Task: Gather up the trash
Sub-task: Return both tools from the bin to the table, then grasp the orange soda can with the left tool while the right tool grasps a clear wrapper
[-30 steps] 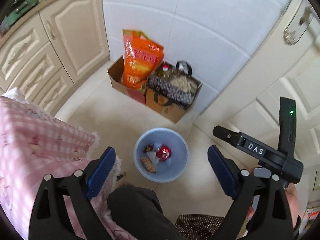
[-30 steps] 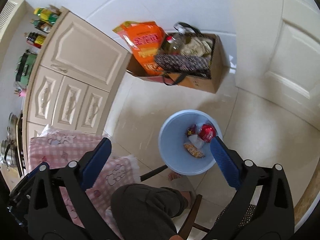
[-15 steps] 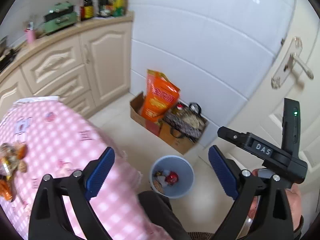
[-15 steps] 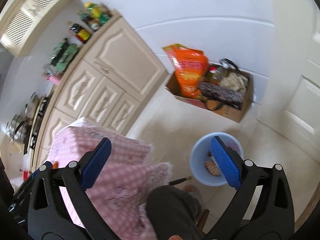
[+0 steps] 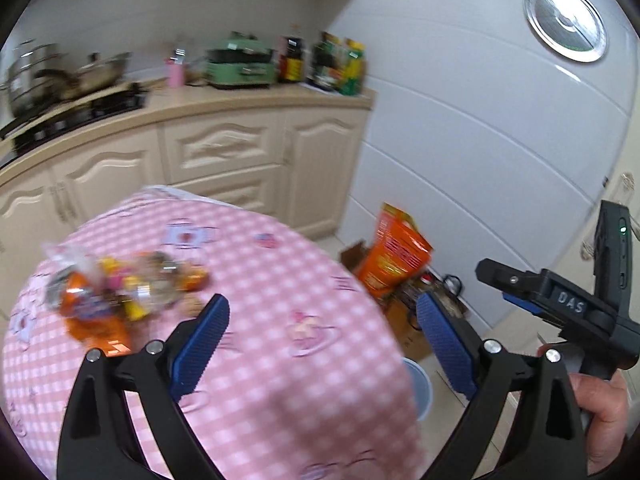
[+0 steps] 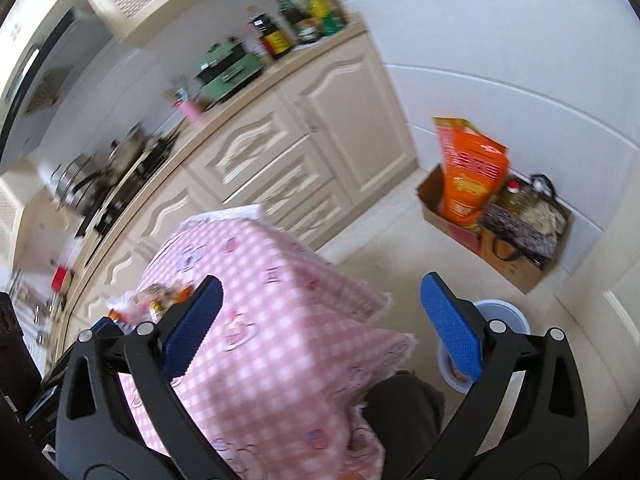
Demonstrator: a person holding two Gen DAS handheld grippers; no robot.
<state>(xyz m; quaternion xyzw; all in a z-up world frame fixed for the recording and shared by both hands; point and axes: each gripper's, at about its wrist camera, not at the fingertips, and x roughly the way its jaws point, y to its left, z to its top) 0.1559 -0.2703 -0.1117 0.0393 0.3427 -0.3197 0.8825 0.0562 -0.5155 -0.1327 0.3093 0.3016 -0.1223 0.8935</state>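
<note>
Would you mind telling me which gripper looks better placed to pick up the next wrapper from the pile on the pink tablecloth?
Left, probably. The left gripper is open above the tablecloth, with the wrapper pile just ahead. The right gripper, also open, sits nearer the bin, farther from the pile.

From here I can read only one marking: the pale letters "DAS" on the black body of the right gripper [image 5: 570,304], seen through the left wrist camera. The orange bag [image 6: 470,172] and the bottles [image 6: 276,36] on the counter carry print, but it is too blurred for me to read.
</note>
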